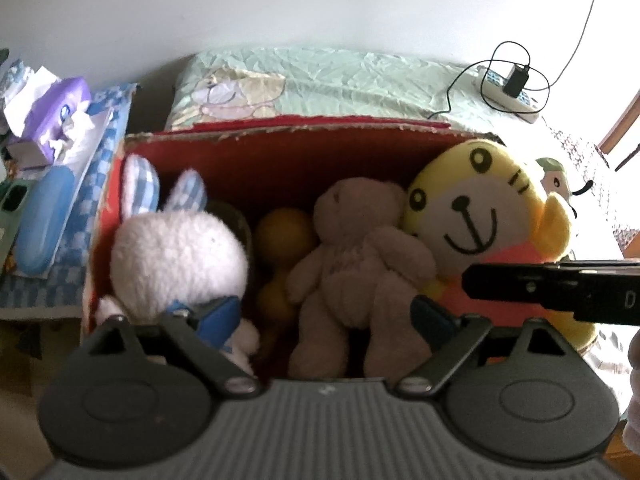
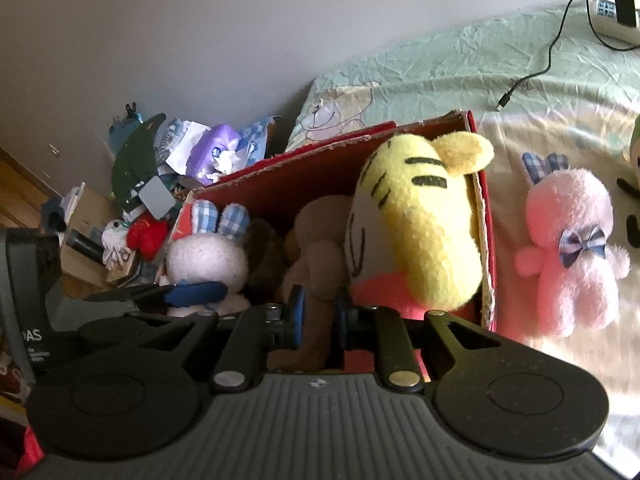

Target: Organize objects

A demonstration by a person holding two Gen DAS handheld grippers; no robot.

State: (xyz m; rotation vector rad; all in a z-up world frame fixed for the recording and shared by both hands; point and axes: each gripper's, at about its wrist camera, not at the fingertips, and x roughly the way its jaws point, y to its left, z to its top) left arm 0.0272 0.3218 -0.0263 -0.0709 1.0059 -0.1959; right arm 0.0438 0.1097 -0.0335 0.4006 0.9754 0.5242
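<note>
A red cardboard box (image 1: 280, 148) on the bed holds a white bunny (image 1: 180, 256), a brown teddy bear (image 1: 356, 264), a yellow tiger plush (image 1: 480, 208) and a yellow toy (image 1: 284, 232). My left gripper (image 1: 324, 316) is open over the box's near side, its blue fingertips either side of the bear. My right gripper (image 2: 320, 320) is shut on the brown bear's leg (image 2: 316, 304) inside the box (image 2: 486, 240), beside the tiger (image 2: 424, 220). A pink bunny (image 2: 568, 248) with a bow lies on the bed right of the box. The white bunny (image 2: 208, 256) shows at the box's left.
The green bedsheet (image 1: 320, 80) stretches behind the box, with a power strip, charger and cables (image 1: 512, 88) at the far right. A cluttered side table with a tissue pack (image 1: 60, 112) and a blue case (image 1: 44, 224) stands left. Another plush (image 1: 556, 176) sits behind the tiger.
</note>
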